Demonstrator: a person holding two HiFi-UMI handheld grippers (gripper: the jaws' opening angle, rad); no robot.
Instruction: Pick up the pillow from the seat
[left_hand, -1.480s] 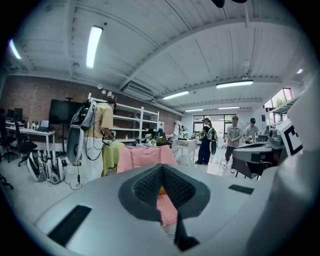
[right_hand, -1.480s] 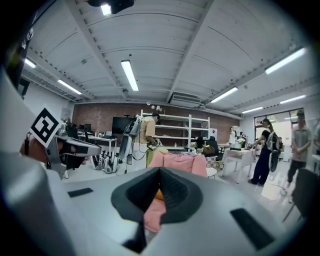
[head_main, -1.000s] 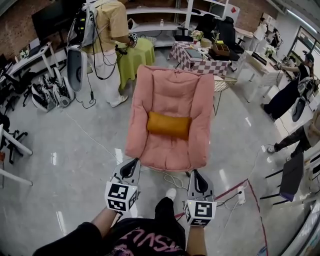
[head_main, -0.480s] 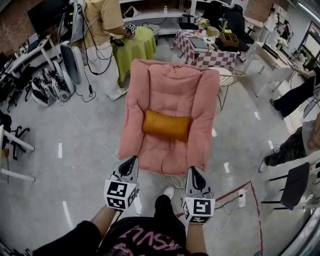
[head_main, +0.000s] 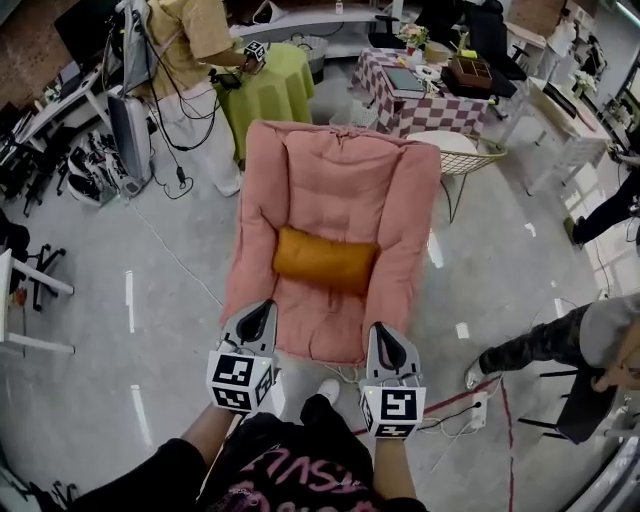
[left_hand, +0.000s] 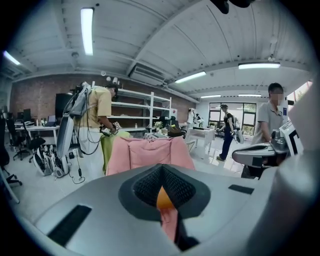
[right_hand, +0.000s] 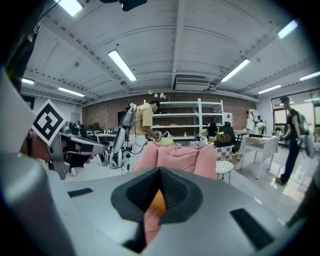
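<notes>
We hold our two grippers low, in front of the pink chair (head_main: 345, 170). The orange pillow (head_main: 325, 260) lies across the seat, close to the chair's back, with its long side going from left to right. Our left gripper (head_main: 262, 312) is at the near left corner of the seat. Our right gripper (head_main: 381, 336) is at the near right part of the front edge. Both point at the chair. The pillow is ahead of them and between them, and it touches neither one. Some pink seat shows between the tips and the pillow. In the left gripper view the jaws are pressed together with nothing in them, and a bit of orange shows just past the tips. The right gripper view looks the same: jaws closed tight, nothing held, orange and pink beyond.
</notes>
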